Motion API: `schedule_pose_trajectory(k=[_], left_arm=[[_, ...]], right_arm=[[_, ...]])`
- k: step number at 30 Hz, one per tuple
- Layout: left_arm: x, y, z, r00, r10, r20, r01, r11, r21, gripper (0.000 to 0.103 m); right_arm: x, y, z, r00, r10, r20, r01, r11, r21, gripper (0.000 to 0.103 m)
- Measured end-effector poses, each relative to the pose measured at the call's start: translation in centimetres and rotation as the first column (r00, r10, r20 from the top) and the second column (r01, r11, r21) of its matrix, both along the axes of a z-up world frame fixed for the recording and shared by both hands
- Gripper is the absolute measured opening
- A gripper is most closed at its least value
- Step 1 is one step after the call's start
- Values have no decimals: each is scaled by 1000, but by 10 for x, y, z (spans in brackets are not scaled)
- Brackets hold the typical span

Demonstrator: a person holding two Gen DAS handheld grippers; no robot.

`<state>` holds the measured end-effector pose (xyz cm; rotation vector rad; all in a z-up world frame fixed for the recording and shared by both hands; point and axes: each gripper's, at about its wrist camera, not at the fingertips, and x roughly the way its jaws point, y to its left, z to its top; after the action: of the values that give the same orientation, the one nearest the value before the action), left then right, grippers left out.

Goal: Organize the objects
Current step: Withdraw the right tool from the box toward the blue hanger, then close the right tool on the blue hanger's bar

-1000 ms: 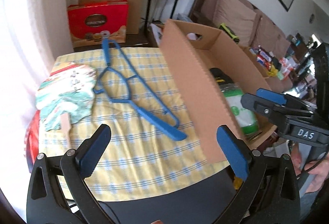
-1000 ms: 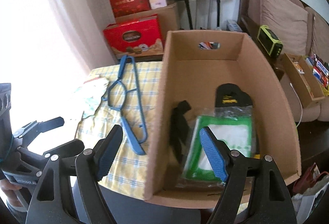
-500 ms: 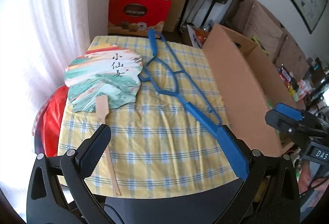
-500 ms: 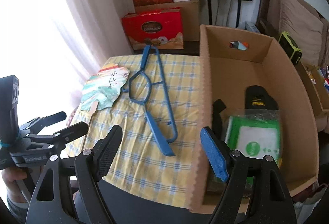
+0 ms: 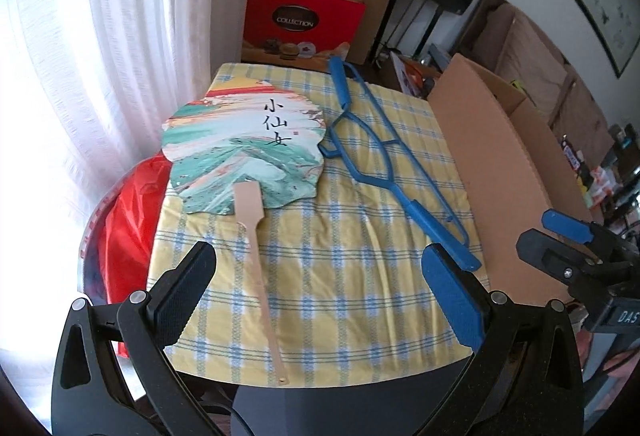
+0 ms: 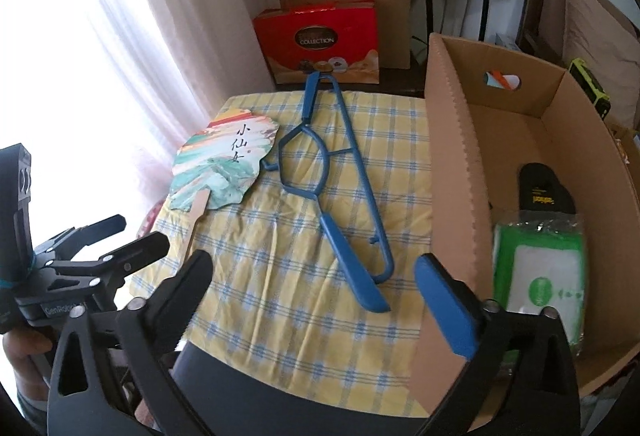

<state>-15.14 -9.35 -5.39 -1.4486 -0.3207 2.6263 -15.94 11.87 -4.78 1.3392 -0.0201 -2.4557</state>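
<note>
The left gripper (image 5: pixel 316 276) hovered above the near edge of the yellow checked tablecloth (image 5: pixel 340 300) with its jaws standing wide apart and nothing between them. The right gripper (image 6: pixel 312 284) also hung over the cloth; its jaws were opening, and no object lay between them.

A paper hand fan (image 5: pixel 248 143) with green marbled print and black characters lay flat on the cloth toward the window side, its wooden handle (image 5: pixel 260 276) pointing at the near edge and passing between the left gripper's fingers in the view. Just beside the fan lay a blue hanger-like frame (image 5: pixel 384 155), stretched diagonally across the cloth; its near padded end rested close to the cardboard box (image 6: pixel 452 171).

The box stood on the far side of the frame from the fan, its top open. Inside lay a green-and-white packet (image 6: pixel 540 276) and a black item (image 6: pixel 544 191). A red gift box (image 6: pixel 320 39) stood beyond the table.
</note>
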Motion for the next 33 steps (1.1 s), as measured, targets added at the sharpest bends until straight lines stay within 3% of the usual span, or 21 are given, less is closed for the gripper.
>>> schedule_pose_trajectory(k=[12, 19, 22, 26, 31, 33], left_arm=[[-8, -19, -15, 999, 39, 22, -40, 999, 23, 103], [-15, -19, -30, 998, 46, 42, -47, 998, 35, 103], [-18, -19, -37, 997, 51, 54, -54, 997, 56, 103], [-24, -17, -43, 997, 46, 67, -50, 997, 64, 103], [-29, -15, -50, 996, 37, 78, -43, 996, 79, 103], [-32, -13, -54, 996, 28, 90, -37, 995, 95, 103]], right_arm=[[-14, -20, -26, 1000, 21, 7, -22, 997, 75, 103], [-29, -35, -60, 995, 55, 78, -62, 994, 86, 100], [-35, -38, -72, 995, 54, 84, -62, 993, 103, 93], [-46, -38, -88, 993, 34, 113, -48, 990, 131, 74], [-56, -38, -104, 992, 24, 121, -46, 982, 181, 71], [-59, -38, -111, 990, 21, 138, -47, 981, 188, 63]])
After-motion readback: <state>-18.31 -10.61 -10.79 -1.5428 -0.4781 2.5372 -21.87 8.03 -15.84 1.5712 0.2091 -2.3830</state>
